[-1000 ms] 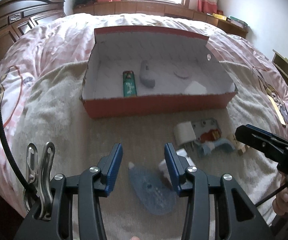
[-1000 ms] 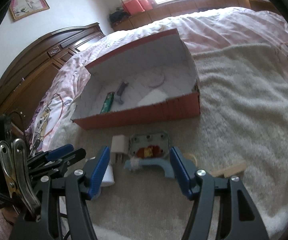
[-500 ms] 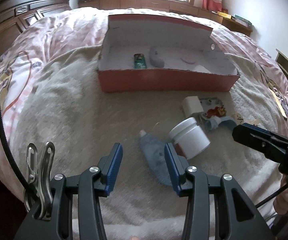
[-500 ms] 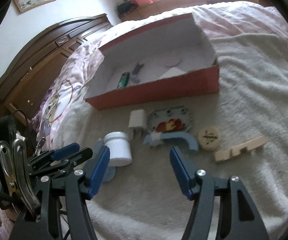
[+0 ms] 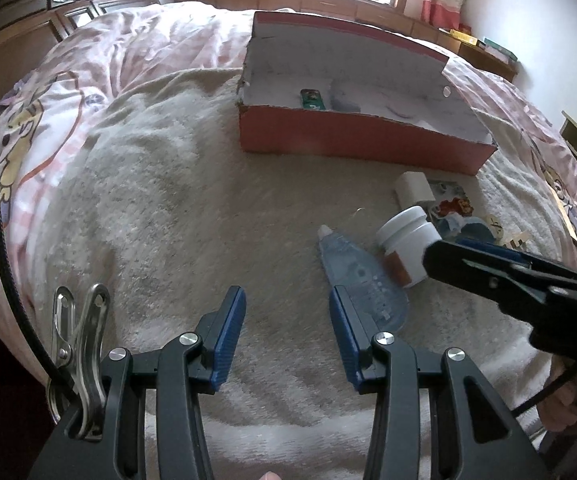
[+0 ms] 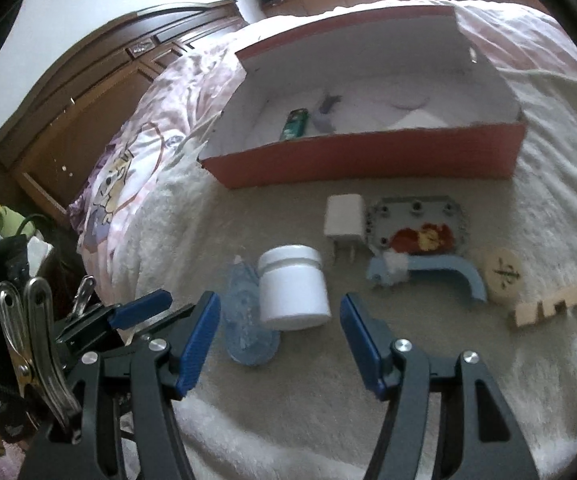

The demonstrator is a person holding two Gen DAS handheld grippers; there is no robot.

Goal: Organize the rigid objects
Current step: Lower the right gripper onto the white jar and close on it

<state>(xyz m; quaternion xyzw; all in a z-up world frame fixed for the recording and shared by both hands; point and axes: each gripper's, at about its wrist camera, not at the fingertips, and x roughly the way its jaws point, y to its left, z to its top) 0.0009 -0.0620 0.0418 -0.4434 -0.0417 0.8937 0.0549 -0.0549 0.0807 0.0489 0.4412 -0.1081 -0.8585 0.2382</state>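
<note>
Both wrist cameras look steeply down from close by, sharing the red box (image 5: 352, 142) (image 6: 368, 158) and white jar (image 5: 408, 240) (image 6: 292, 288).

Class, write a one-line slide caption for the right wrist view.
Open right gripper faces a white jar on the blanket, red box behind.
</note>
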